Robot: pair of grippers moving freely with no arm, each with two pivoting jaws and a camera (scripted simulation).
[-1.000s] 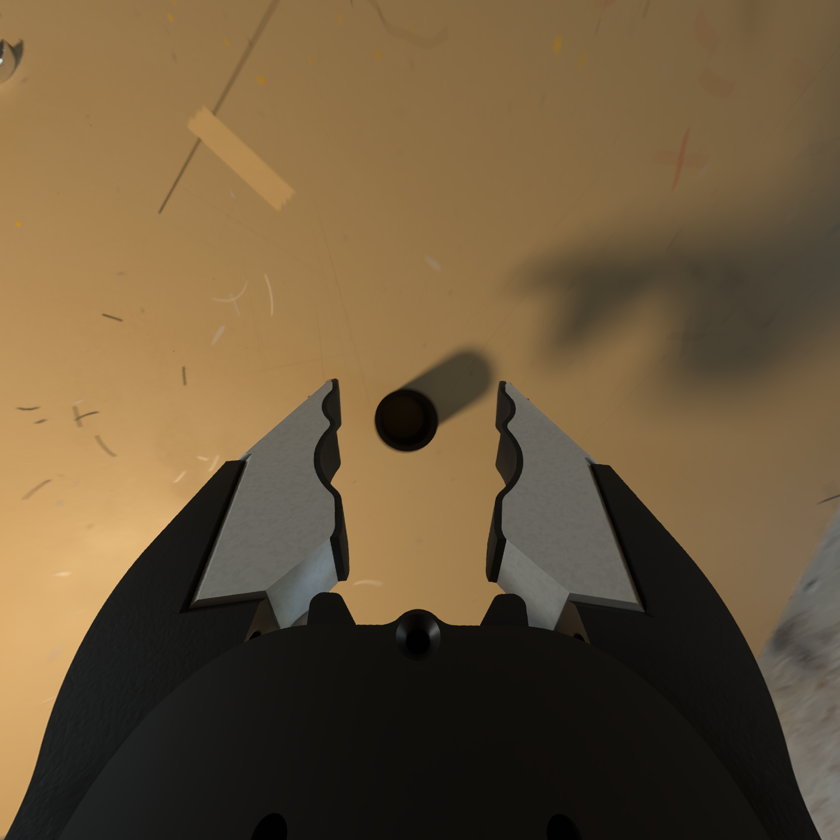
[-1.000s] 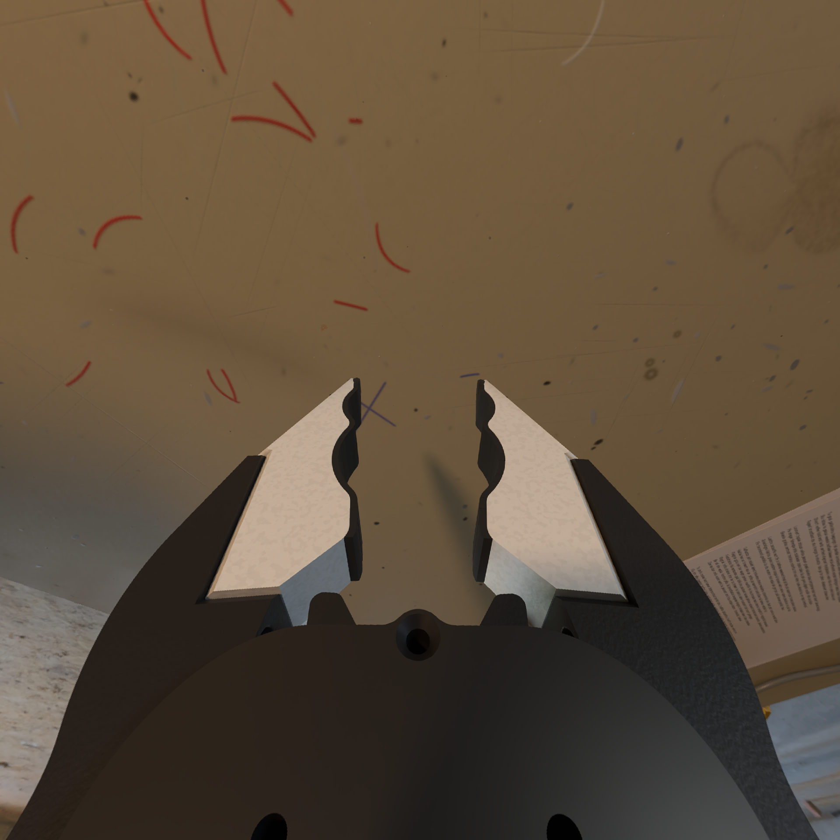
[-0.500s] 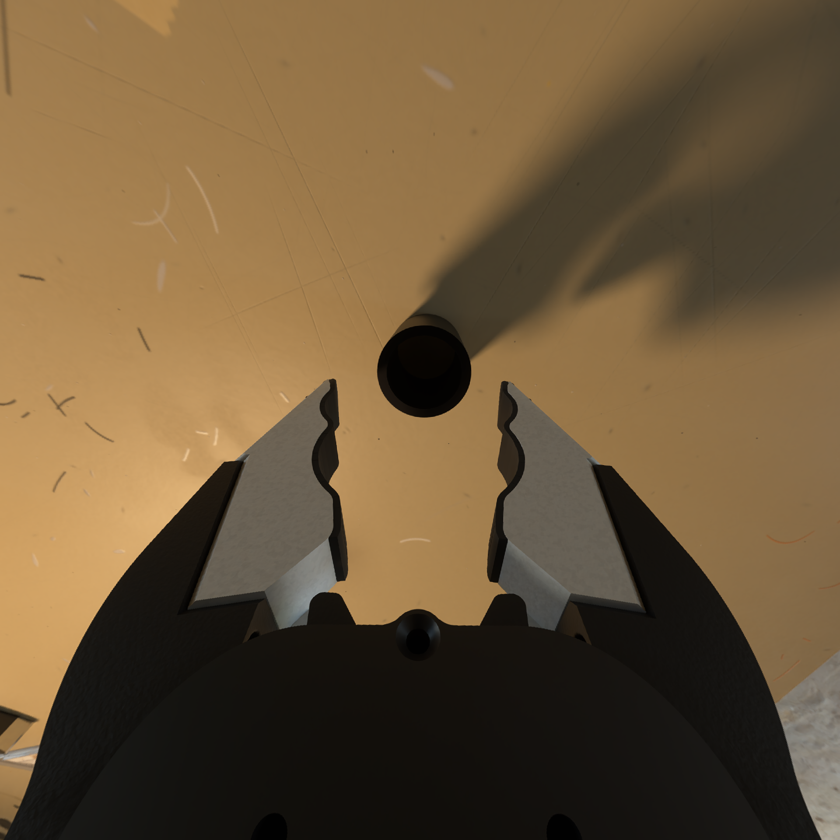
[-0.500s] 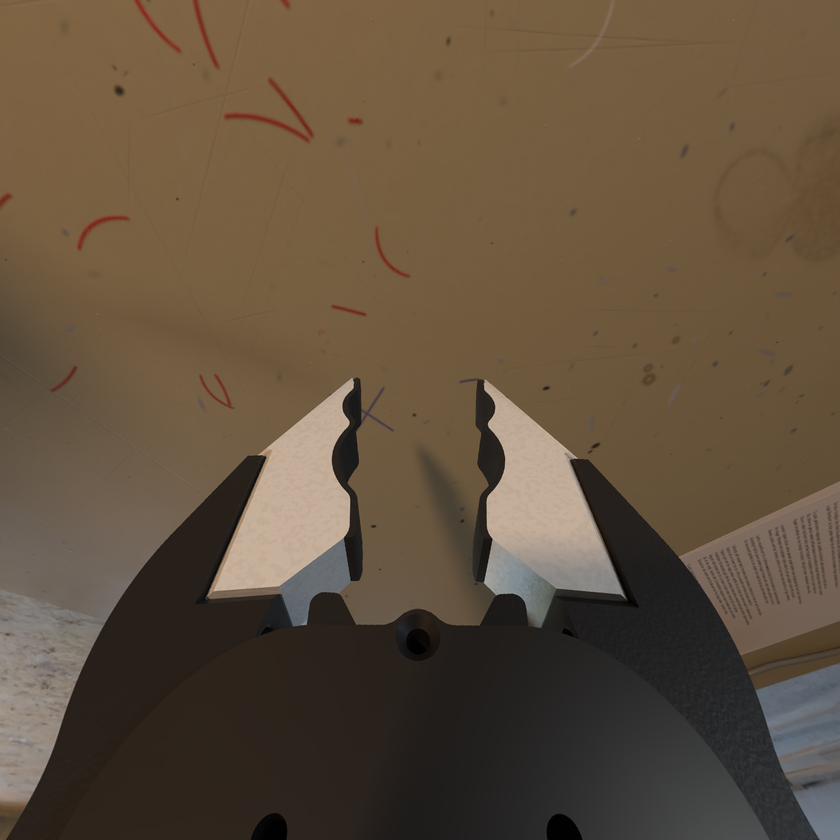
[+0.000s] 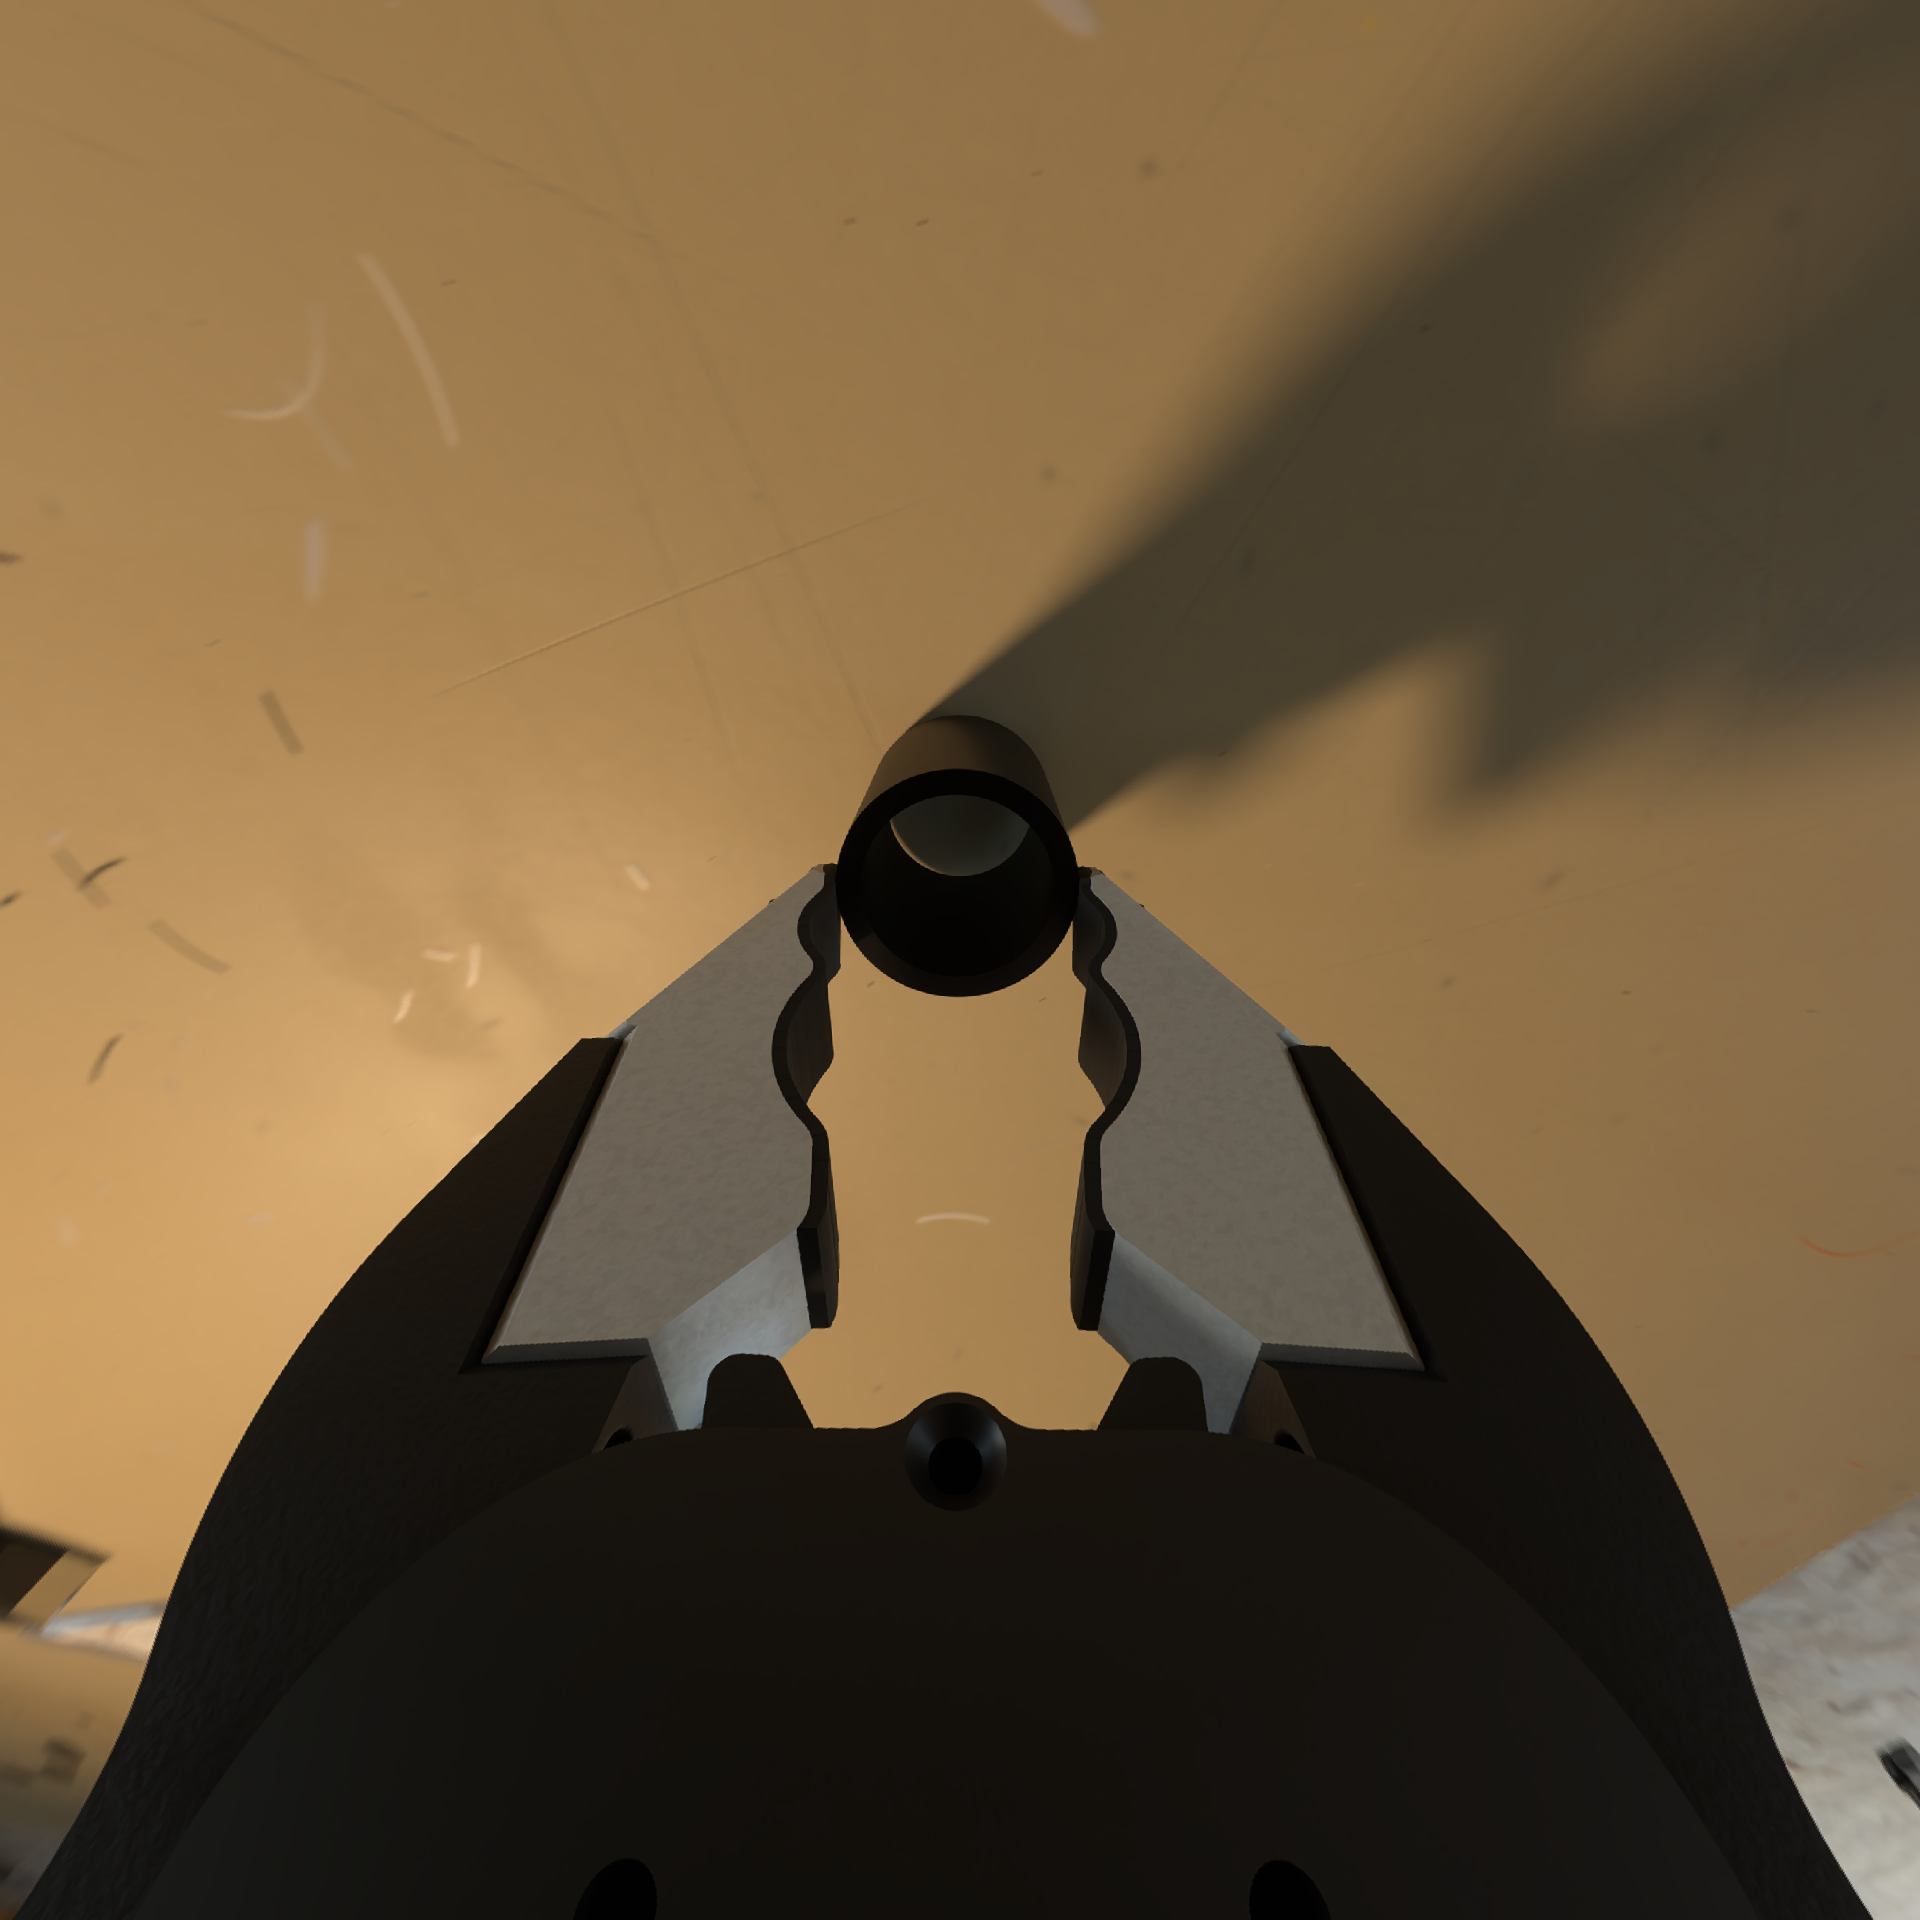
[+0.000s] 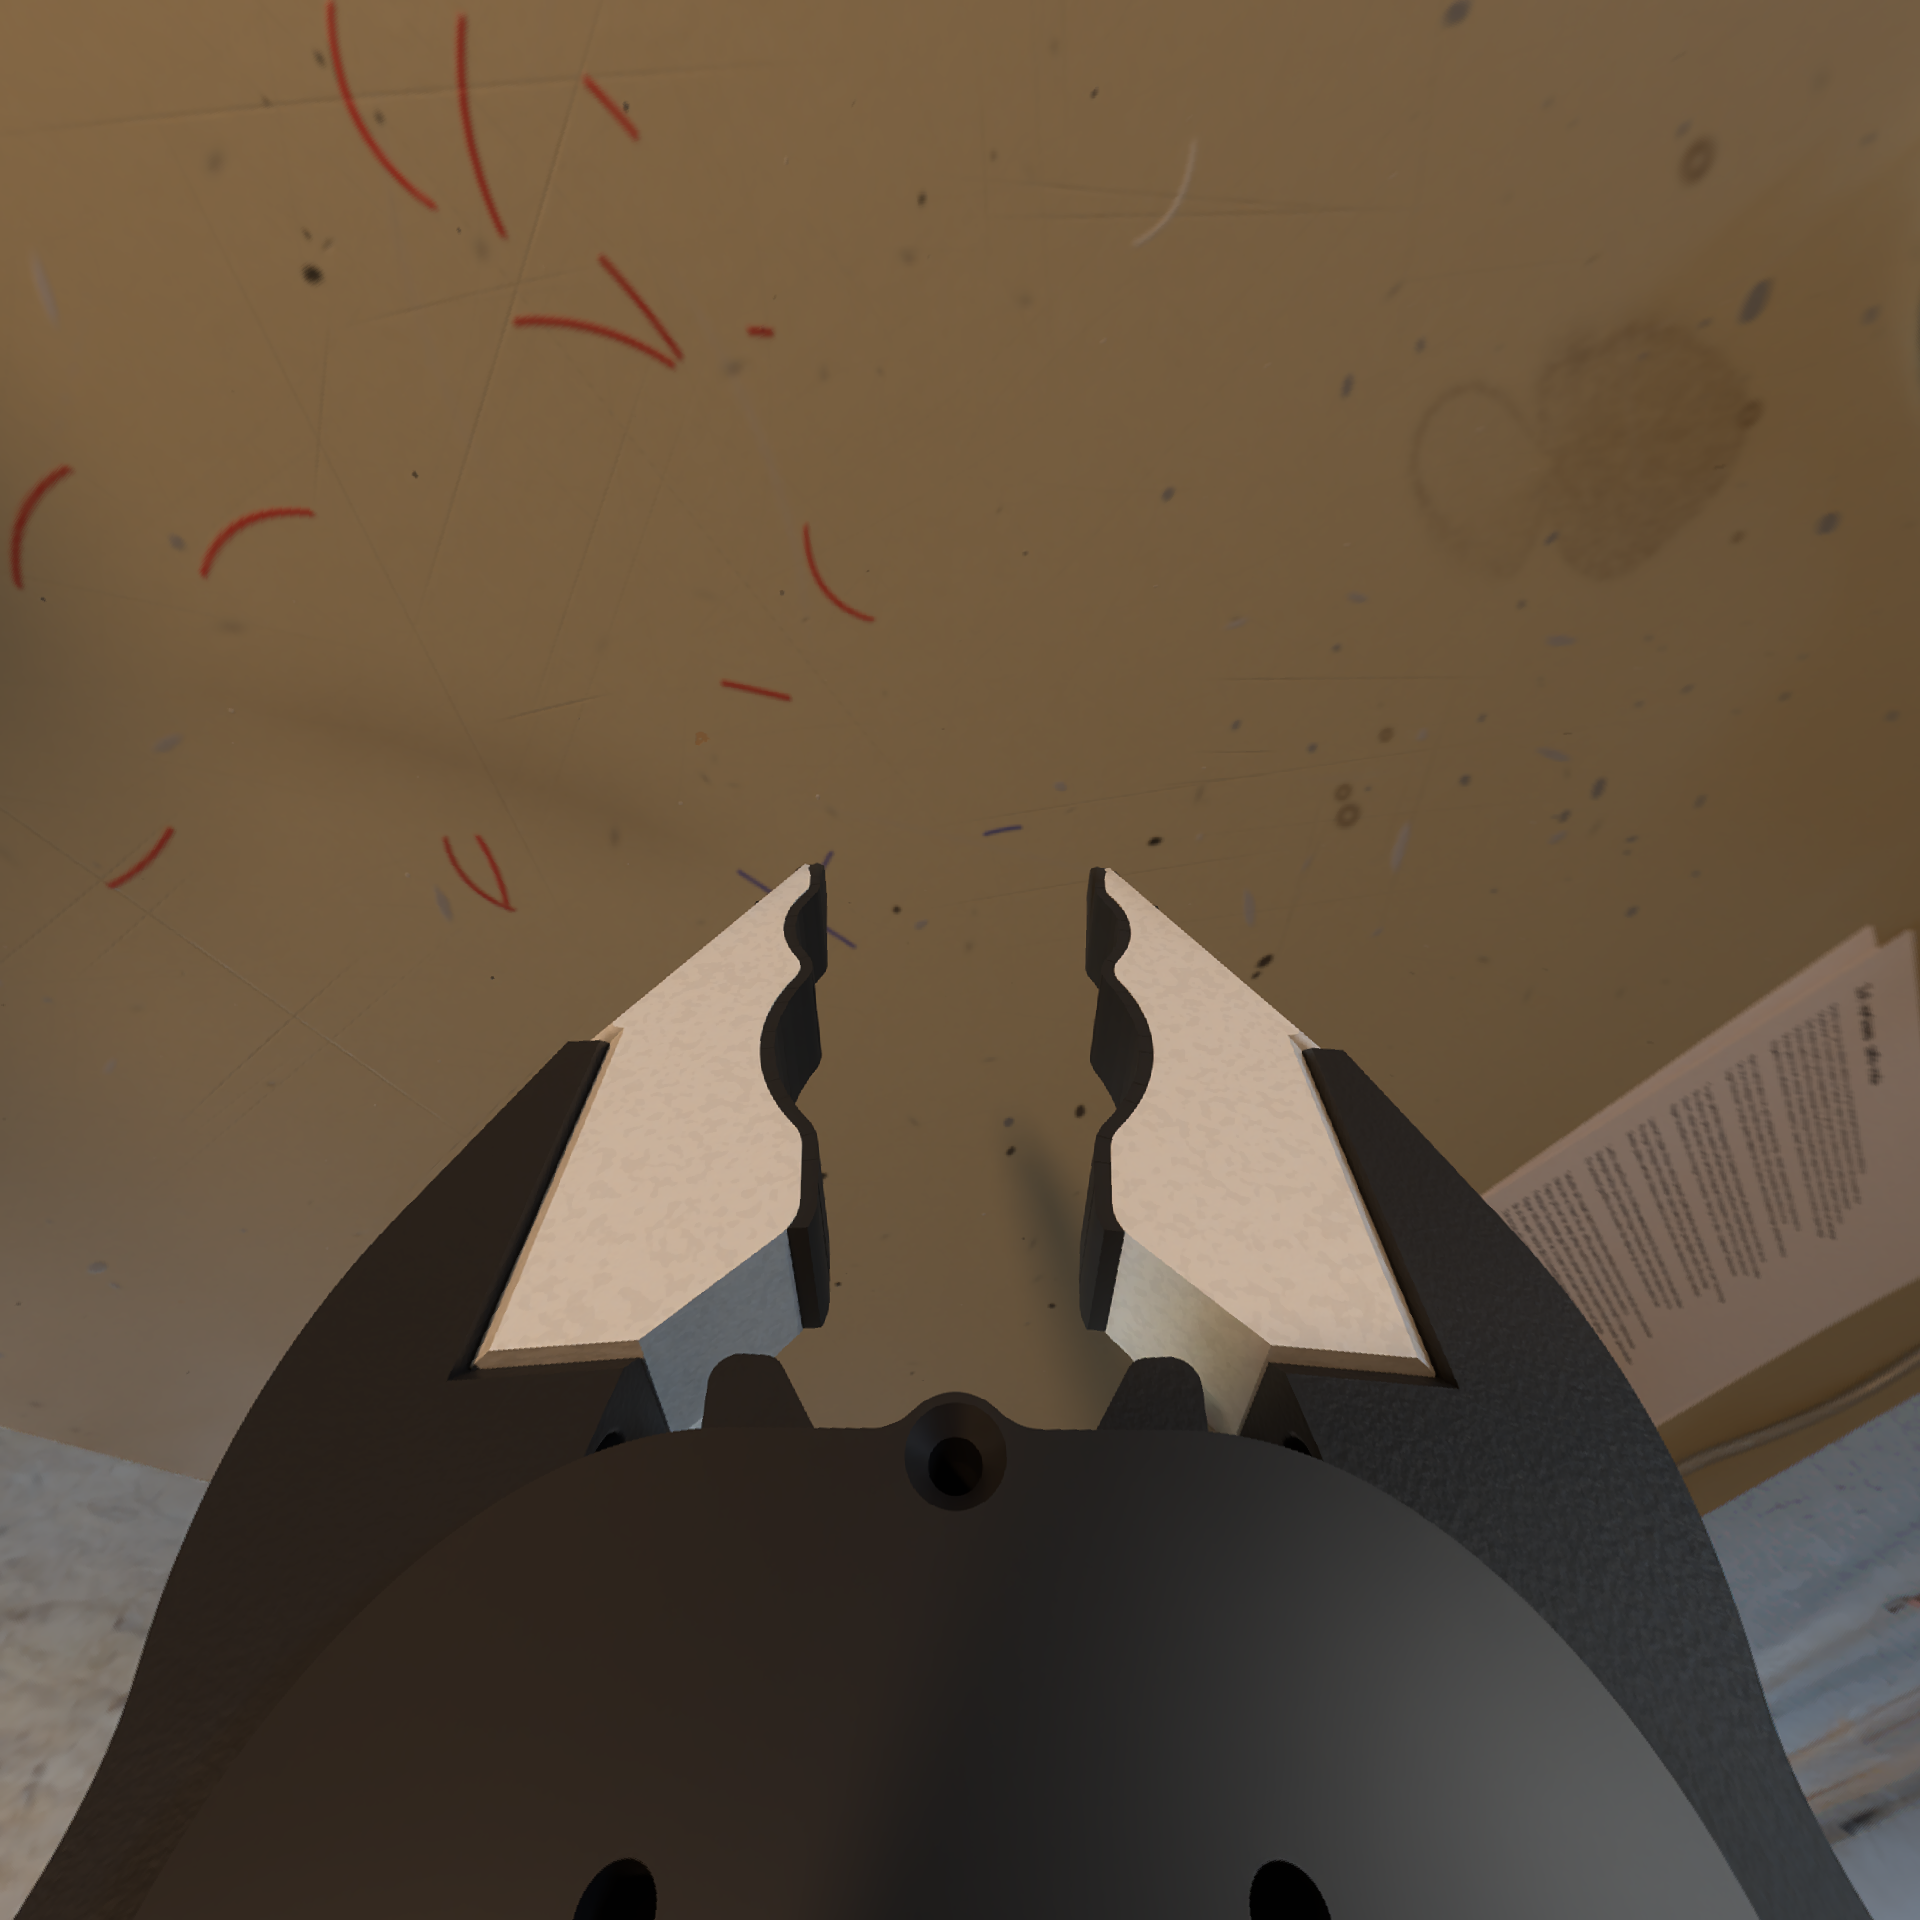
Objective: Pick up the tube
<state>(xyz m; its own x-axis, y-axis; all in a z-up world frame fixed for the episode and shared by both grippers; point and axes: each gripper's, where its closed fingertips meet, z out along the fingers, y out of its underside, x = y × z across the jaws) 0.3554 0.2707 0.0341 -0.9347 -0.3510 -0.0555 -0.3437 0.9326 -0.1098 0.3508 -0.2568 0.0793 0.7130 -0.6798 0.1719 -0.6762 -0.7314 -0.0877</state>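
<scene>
In the centre of the left wrist view, the black tube is seen end-on between the tips of the left gripper, standing on the tan surface. The jaws are set against both its sides. The right gripper is held with jaws apart above the scratched surface; printed sheets lie at the right edge.

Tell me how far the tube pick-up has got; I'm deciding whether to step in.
Done: the left tongs have the upright black tube between their fingertips, pads at or very near its sides. In hand: the grasp itself; whether it is firm cannot be told. Left: lifting, since the tube appears to stand on the tan table. The right tongs are open, holding nothing.
</scene>
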